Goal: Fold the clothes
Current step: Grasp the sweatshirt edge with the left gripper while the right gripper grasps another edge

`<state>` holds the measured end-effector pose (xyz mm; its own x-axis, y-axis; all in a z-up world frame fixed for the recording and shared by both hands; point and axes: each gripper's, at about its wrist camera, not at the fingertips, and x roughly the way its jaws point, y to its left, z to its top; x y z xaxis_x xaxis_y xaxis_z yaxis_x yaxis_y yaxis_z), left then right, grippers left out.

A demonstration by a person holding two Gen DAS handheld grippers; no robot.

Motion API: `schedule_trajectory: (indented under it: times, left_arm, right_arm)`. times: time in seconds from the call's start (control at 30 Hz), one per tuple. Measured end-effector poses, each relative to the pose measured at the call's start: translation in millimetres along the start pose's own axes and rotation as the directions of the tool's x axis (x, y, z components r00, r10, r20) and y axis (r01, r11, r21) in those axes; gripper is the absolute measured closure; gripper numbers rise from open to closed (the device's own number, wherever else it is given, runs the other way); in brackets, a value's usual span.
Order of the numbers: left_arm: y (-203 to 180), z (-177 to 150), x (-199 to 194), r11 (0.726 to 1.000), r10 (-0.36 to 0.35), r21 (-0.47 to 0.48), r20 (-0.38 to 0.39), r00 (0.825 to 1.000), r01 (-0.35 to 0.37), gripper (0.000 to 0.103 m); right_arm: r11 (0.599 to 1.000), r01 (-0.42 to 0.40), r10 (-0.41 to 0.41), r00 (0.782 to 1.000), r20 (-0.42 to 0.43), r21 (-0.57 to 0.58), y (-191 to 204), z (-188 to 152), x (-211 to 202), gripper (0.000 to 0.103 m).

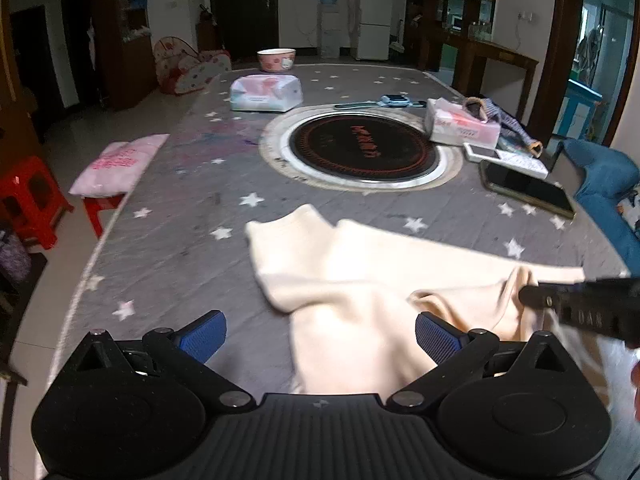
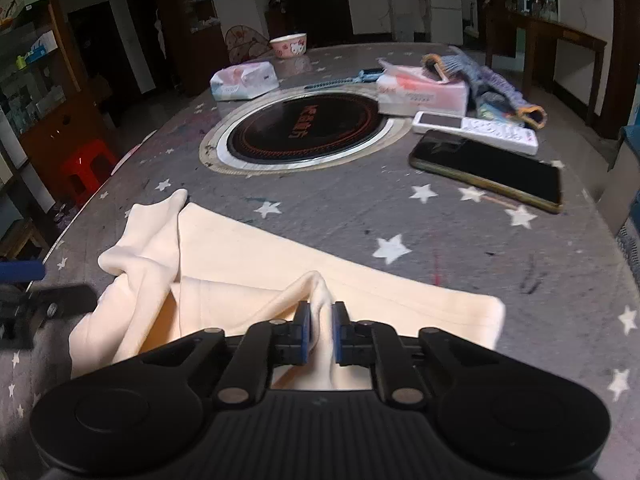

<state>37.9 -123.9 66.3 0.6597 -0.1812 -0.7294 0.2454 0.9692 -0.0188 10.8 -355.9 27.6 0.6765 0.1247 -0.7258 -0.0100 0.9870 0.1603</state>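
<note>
Right gripper (image 2: 319, 330) pinches a raised ridge of the cream knit garment (image 2: 256, 264), half-spread on the grey star-print table (image 2: 400, 216); left gripper (image 1: 320, 334) gapes wide, empty. Keep pinch firm, carry fold over evenly.

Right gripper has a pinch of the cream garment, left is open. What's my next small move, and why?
Probably bring the left gripper down onto the garment and close it. Its jaws stand wide apart with cloth lying between them, ungripped, while the right gripper is shut on a raised ridge of fabric. A second hold would let you lift and fold evenly.
</note>
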Motion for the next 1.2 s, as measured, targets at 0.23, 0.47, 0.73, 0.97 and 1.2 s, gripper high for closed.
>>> schedule_trajectory:
  times: [0.23, 0.47, 0.73, 0.97, 1.2]
  left_arm:
    - [-31.6, 8.9, 18.5, 0.997, -0.008, 0.078, -0.023, 1.0, 0.009, 0.006]
    - [-39.0, -3.6, 39.1, 0.989, 0.046, 0.141, -0.07, 0.996, -0.036, 0.044]
    - [-22.2, -15.8, 21.0, 0.99, 0.076, 0.123, -0.029, 0.997, -0.072, 0.093]
    - [23.6, -25.2, -23.3, 0.992, 0.126, 0.022, 0.037, 0.991, -0.126, 0.097]
    - [80.5, -51.1, -62.1, 0.981, 0.175, -0.093, 0.028, 0.984, -0.171, 0.097]
  right_arm:
    - [0.995, 0.091, -0.094, 0.991, 0.1, 0.033, -16.4, -19.0, -53.9, 0.096]
    - [0.979, 0.178, -0.193, 0.965, 0.18, 0.095, -36.2, -44.9, -107.8, 0.099]
    - [0.967, 0.179, -0.21, 0.963, 0.167, 0.182, -58.8, -70.9, -133.4, 0.091]
    - [0.96, 0.193, -0.216, 0.972, 0.096, 0.203, -76.7, -59.7, -86.3, 0.049]
    - [0.966, 0.159, -0.174, 0.983, 0.053, 0.204, -81.2, -61.5, -53.6, 0.089]
